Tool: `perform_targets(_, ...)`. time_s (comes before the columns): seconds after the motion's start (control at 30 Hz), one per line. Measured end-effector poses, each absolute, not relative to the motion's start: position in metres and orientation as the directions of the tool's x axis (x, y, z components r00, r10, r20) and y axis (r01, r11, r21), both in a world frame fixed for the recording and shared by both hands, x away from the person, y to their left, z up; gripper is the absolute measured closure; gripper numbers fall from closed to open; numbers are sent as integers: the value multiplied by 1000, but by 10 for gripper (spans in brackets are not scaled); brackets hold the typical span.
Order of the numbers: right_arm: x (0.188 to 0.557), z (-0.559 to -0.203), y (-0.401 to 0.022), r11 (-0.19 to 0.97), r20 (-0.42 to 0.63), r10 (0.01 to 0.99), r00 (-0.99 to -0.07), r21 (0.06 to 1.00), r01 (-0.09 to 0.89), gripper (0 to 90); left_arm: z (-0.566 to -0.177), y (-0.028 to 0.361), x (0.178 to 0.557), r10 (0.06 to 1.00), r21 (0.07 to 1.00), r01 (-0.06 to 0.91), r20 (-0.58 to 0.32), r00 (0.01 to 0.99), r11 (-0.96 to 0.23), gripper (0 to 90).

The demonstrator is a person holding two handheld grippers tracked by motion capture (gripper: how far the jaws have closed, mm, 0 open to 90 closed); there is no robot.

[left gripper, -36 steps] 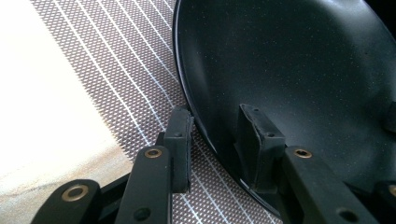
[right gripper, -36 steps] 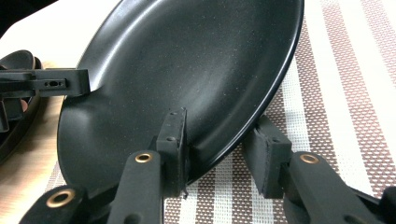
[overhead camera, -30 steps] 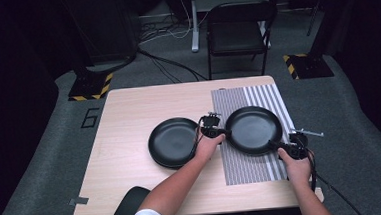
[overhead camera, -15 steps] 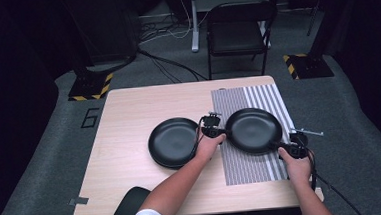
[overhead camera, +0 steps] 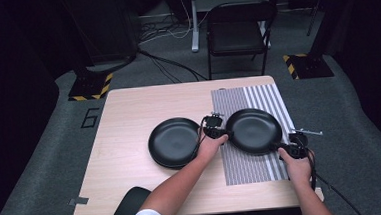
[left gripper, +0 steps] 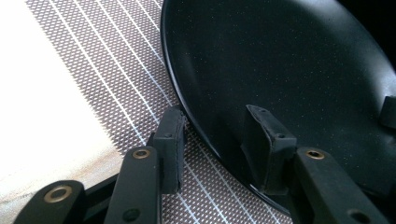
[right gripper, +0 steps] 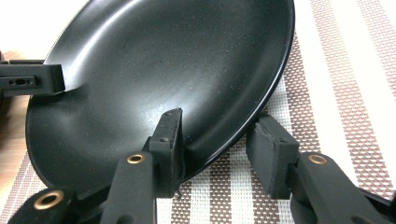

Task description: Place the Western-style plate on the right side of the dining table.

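Left gripper (overhead camera: 223, 134) sits at the near-left rim of the right plate (overhead camera: 254, 130), which lies flat on the striped mat (overhead camera: 247, 159). In the left gripper view its jaws straddle the plate (left gripper: 289, 70) rim: one pad rests over the inner surface, the other stands outside the rim above the mat (left gripper: 107, 65), with a visible gap between that pad and the rim. Jaws have just been opening; no pressure on the plate is seen.

Right gripper (overhead camera: 288, 149) is at the opposite, near-right rim of the same plate. In the right gripper view its jaws also straddle the rim of the plate (right gripper: 154, 60): the inner pad lies on the plate surface, the outer pad stands just clear of the rim over the mat (right gripper: 327, 93). These jaws have likewise just been opening, with the rim between them and loose. The left gripper's jaw shows at the far rim in this view.

A second plate (overhead camera: 174, 142) lies on the bare table (overhead camera: 124, 121), just left of the left gripper.
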State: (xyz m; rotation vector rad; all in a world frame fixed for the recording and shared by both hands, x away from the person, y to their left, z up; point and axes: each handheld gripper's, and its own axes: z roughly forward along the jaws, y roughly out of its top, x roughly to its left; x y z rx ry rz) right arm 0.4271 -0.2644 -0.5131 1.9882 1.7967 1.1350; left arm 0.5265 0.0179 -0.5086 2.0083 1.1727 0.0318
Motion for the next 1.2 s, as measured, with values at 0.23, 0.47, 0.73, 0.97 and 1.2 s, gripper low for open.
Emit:
perform_targets(0.23, 422, -508, -264, -203, 349, 936, -49, 646, 736, 567, -504, 24, 526, 734, 658, 718, -370, 570, -227, 544)
perform_targets(0.47, 416, -494, -267, -167, 291, 955, -56, 686, 708, 566, -491, 36, 523, 721, 685, 706, -396, 569, -181, 507)
perform_targets(0.73, 420, -477, -251, -97, 242, 963, -120, 725, 682, 563, -483, 56, 522, 734, 700, 697, -390, 556, -156, 504)
perform_targets(0.97, 424, -471, -236, -44, 216, 962, -168, 728, 684, 561, -476, 70, 519, 749, 709, 689, -375, 546, -146, 497)
perform_targets(1.2, 427, -461, -231, -26, 217, 956, -198, 734, 678, 560, -471, 85, 513, 757, 723, 677, -365, 542, -137, 495)
